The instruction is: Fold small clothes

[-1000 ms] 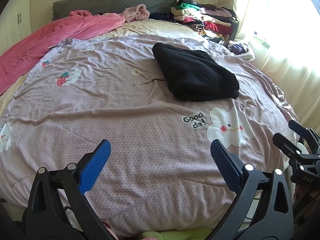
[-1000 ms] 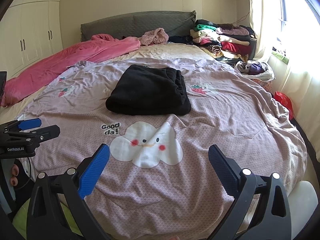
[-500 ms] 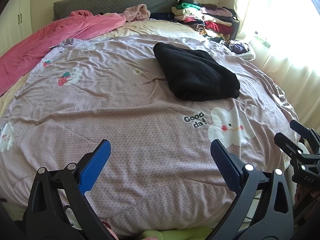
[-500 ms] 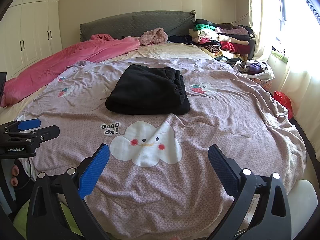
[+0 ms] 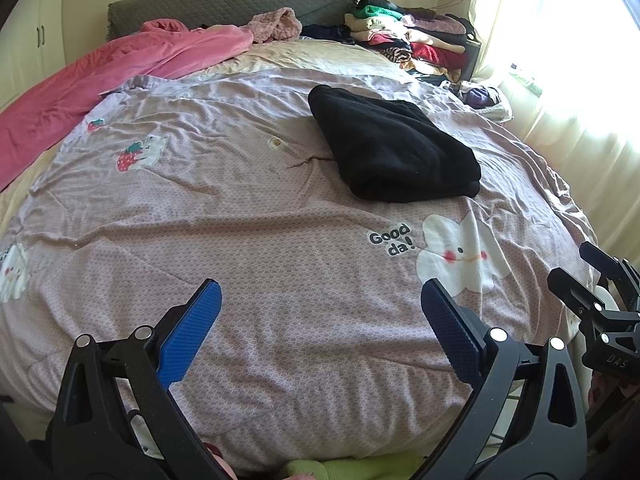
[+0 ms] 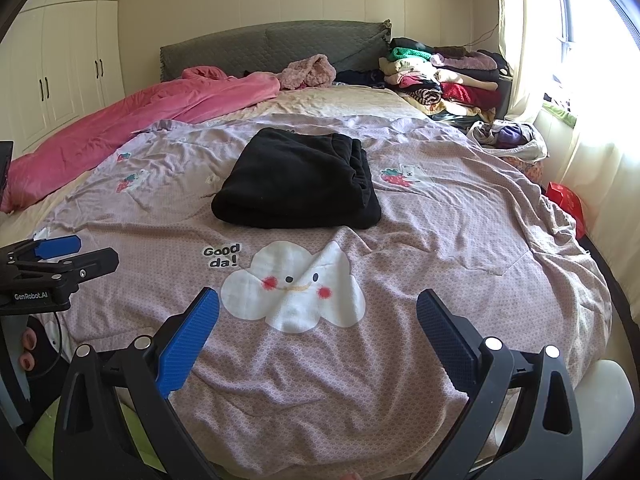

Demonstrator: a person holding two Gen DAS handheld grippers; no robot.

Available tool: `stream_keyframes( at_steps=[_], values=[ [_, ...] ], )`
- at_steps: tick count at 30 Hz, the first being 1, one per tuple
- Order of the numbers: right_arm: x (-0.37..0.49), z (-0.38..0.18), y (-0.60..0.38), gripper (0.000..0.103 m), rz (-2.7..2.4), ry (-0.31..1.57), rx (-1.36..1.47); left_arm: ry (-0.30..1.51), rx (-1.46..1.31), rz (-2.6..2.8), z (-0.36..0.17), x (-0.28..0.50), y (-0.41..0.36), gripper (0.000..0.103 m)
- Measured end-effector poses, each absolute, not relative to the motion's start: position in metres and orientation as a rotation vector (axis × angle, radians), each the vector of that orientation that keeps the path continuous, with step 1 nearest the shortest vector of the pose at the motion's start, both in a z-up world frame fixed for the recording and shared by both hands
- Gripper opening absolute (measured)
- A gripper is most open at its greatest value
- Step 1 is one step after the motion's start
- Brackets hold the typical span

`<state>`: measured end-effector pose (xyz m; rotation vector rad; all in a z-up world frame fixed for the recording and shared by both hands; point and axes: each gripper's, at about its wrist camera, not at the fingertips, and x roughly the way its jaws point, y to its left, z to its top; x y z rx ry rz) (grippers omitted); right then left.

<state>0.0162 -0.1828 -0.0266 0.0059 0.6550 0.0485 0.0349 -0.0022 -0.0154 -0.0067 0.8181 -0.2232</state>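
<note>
**Left wrist and right wrist views: both grippers spread, folded black garment on the bed**

Left wrist view: left gripper (image 5: 320, 320) hangs over the near edge of the bed, blue-padded fingers (image 5: 188, 334) spread wide with nothing between them; the folded black garment (image 5: 394, 152) lies flat on the lilac printed quilt (image 5: 240, 240) at about 1 o'clock, well apart from the fingertips; a white cloud print (image 5: 460, 260) with "Good da!" lettering sits between garment and gripper; the right gripper (image 5: 600, 300) shows at 3 o'clock, at the quilt's edge.

Right wrist view: right gripper (image 6: 318, 320) is likewise spread and empty, low over the quilt; black garment at 12 o'clock, just beyond the cloud print; left gripper at 9 o'clock, jaws apart.

Surroundings: pink blanket (image 6: 140, 128) along the quilt's far side at 10 o'clock; stack of folded clothes (image 6: 444, 80) at 1 o'clock beside the grey headboard (image 6: 272, 46); bright curtained window (image 5: 580, 80) at 2 o'clock; white wardrobe (image 6: 60, 60) at 10 o'clock.
</note>
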Motion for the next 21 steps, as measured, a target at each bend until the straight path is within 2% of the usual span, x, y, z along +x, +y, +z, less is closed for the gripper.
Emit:
stream_keyframes(
  at_steps=[21],
  values=[
    [0.0131,-0.0257,-0.1821,0.099,0.04,0.655,-0.005,0.825,-0.01,-0.232,-0.0148,0.0344,-0.0004,0.094]
  ],
)
